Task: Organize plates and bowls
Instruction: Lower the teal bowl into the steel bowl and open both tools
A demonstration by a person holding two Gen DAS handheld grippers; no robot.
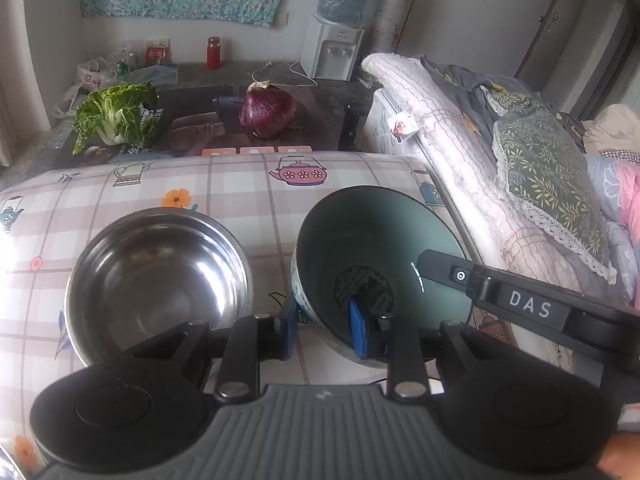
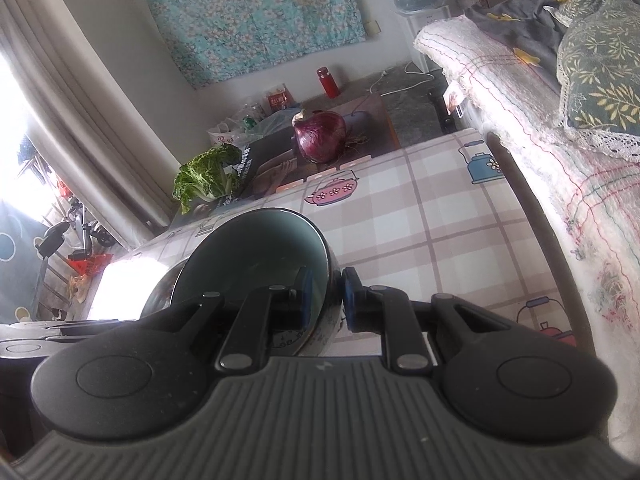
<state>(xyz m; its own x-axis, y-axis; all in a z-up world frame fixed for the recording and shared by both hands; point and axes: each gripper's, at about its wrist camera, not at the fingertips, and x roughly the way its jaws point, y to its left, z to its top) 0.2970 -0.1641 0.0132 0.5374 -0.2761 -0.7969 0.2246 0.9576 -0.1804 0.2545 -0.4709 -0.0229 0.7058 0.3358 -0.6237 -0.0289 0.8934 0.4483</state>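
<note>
A teal ceramic bowl [image 1: 380,248] with a patterned outside is tilted above the checked tablecloth [image 1: 224,192]. My left gripper [image 1: 326,326] is shut on its near left rim, one blue pad inside and one outside. My right gripper [image 2: 327,300] is shut on the same bowl [image 2: 256,252] at its right rim; its finger shows in the left wrist view [image 1: 448,268]. A steel bowl [image 1: 160,280] stands on the cloth to the left, and in the right wrist view it shows partly behind the teal bowl [image 2: 160,292].
A red onion [image 1: 267,110] and a leafy cabbage [image 1: 116,114] lie on a dark box beyond the table. A bed with quilts [image 1: 520,168] runs along the right. A water dispenser [image 1: 332,48] and red flask [image 1: 213,53] stand by the far wall.
</note>
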